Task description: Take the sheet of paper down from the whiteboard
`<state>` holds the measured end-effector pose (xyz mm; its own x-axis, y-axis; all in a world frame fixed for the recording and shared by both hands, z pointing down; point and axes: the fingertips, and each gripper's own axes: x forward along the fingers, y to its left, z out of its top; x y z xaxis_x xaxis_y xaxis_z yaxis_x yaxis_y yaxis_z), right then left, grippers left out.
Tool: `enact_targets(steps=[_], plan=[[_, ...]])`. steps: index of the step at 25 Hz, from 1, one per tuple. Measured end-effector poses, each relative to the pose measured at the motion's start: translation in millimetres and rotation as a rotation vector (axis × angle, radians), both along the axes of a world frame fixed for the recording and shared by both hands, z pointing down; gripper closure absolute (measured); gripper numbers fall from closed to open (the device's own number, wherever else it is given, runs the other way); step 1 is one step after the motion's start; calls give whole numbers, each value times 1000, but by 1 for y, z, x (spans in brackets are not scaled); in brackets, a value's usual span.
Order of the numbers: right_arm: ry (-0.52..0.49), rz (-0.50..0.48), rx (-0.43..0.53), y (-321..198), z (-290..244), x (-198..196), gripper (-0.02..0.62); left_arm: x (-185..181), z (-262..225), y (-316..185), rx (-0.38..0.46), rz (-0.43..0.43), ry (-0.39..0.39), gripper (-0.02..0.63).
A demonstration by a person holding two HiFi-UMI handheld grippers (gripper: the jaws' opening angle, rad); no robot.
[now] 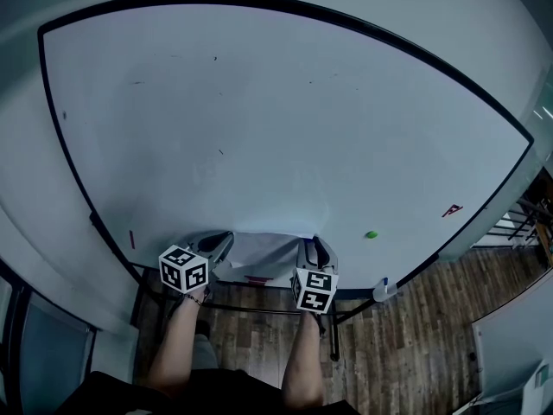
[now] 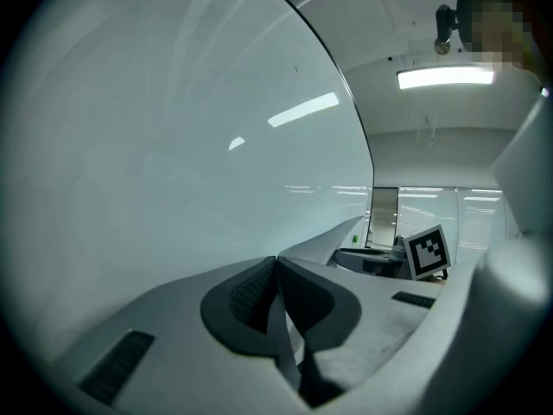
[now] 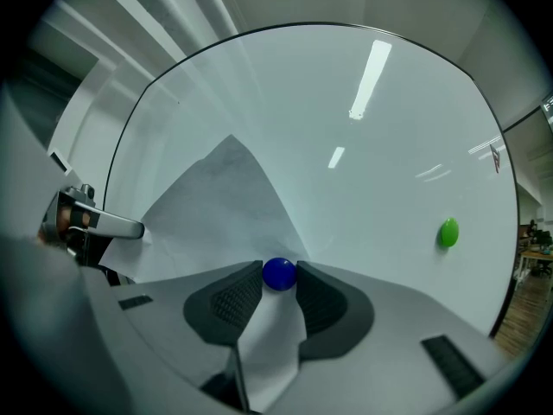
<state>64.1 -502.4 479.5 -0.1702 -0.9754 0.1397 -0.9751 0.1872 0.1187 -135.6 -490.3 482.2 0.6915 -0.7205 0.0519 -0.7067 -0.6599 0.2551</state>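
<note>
White paper (image 3: 216, 206), blue magnet (image 3: 279, 273), green magnet (image 3: 448, 233), black-and-white marker cube (image 1: 183, 269)

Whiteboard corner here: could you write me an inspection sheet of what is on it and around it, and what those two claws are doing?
Surface: whiteboard, mostly blank, with a few faint marks.
Job's things: sheet of paper low on the board, between the two claws; blue magnet sits on it.
Clutter: green magnet on the board right of the paper; small red item near the board's right edge, too small to identify.
Grippers: left claw is closed on the paper's edge; right claw is closed around the blue magnet.
Cables: nothing seen.
Surroundings: wood floor below the board; ceiling light overhead.
</note>
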Motion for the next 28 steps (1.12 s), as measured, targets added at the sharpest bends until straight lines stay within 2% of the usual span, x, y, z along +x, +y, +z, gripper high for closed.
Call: enact_targets(steps=[18,28], plan=[[20,-16,0,0,2,6,462,-6,2,-3,-9,-20,-3,584],[-9,13,-1,0,2,15,462,-19,4,-1,-19,-70,17,584]])
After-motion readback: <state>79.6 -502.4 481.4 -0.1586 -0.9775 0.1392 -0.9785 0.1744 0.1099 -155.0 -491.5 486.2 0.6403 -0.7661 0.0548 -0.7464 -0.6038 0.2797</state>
